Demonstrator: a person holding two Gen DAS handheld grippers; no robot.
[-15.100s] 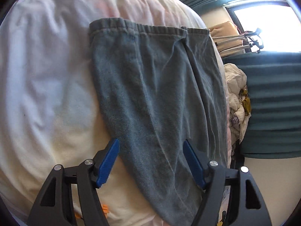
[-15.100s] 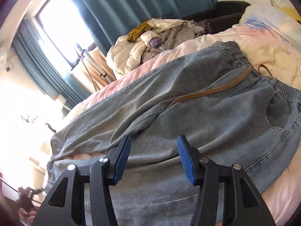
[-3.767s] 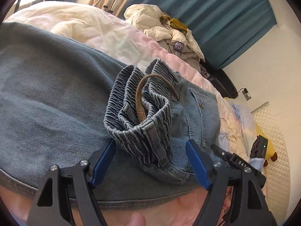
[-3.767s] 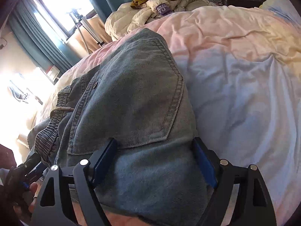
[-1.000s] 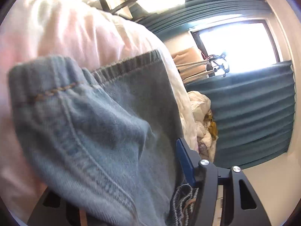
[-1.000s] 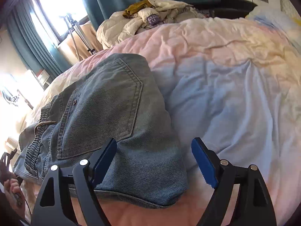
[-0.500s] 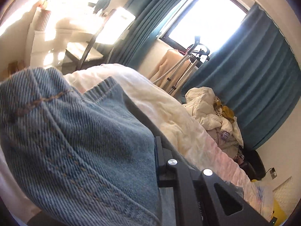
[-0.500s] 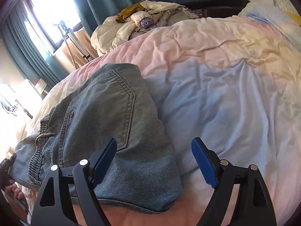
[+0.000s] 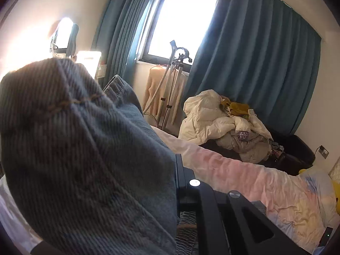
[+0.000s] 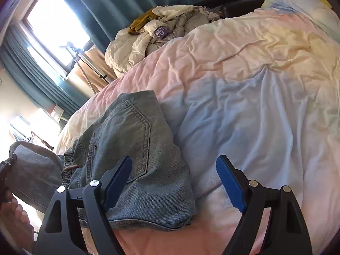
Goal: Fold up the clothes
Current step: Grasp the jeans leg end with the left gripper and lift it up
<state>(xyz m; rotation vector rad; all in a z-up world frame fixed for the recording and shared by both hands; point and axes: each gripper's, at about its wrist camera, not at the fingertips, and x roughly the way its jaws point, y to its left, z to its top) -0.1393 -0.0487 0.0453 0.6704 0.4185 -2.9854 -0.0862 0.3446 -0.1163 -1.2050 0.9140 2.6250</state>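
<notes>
The bed point(image 10: 244, 68), under a rumpled pastel quilt of pink, yellow and pale blue, fills most of the right wrist view, with teal curtains point(image 9: 250, 63) and a bright window point(image 9: 180, 19) behind it. A heap of pale clothes point(image 9: 225, 123) lies past the far edge of the bed. The jeans point(image 10: 136, 159) rest folded on the near left part of the quilt, back pocket up, where a second ago they lay flatter and fully on the bed; now one denim end point(image 9: 85, 159) is lifted clear of the quilt and drapes over the left gripper point(image 10: 6, 165), filling the left of that camera's view. That tool is clenched on the denim end, having snapped closed within the last second. The right gripper point(image 10: 174, 180) hangs released, its blue pads point(image 10: 229, 182) wide apart over the folded jeans' near corner, much as before. A bare hand point(image 10: 14, 214) shows at the lower left edge
</notes>
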